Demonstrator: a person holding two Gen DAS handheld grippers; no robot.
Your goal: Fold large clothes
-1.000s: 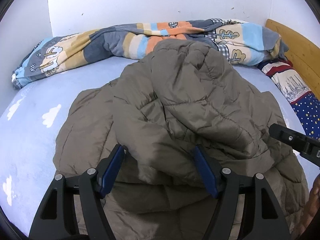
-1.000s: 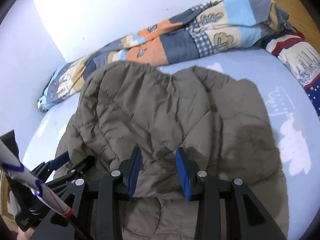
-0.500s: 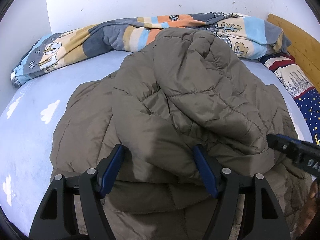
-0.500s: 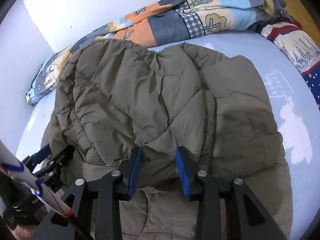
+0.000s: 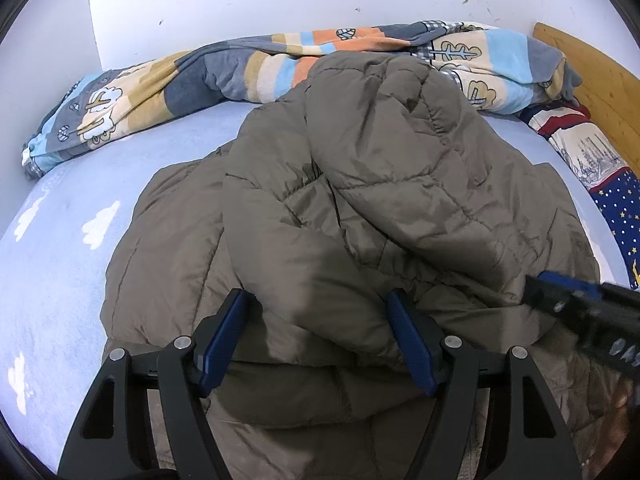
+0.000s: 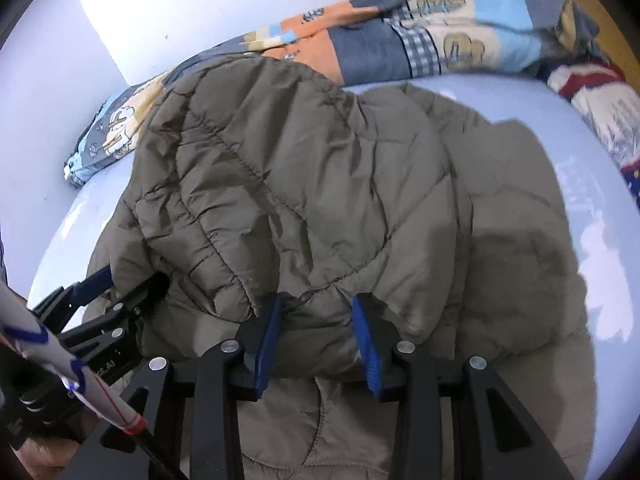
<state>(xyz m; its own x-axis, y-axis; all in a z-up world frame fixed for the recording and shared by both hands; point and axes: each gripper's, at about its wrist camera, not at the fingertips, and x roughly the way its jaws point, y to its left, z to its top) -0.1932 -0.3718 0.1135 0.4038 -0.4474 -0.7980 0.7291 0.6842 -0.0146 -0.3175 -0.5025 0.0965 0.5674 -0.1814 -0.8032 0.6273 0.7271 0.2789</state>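
A large olive-brown quilted puffer jacket (image 5: 360, 208) lies on the light blue bed sheet (image 5: 60, 248), with its upper layer folded over toward me. My left gripper (image 5: 320, 332) has thick padded fabric between its blue pads, jaws wide apart around it. My right gripper (image 6: 316, 340) stands at the folded edge of the jacket (image 6: 304, 184), jaws partly closed with the fabric's edge between the pads. The right gripper shows at the right edge of the left wrist view (image 5: 580, 312); the left gripper shows at the lower left of the right wrist view (image 6: 100, 300).
A patchwork duvet (image 5: 240, 72) is bunched along the white wall at the back. A patterned pillow (image 5: 592, 164) and a wooden headboard (image 5: 600, 88) are at the right. The sheet (image 6: 592, 216) has white cloud prints.
Both grippers moved forward over the bed, carrying the jacket's upper layer further toward the duvet. The folded layer now reaches closer to the wall.
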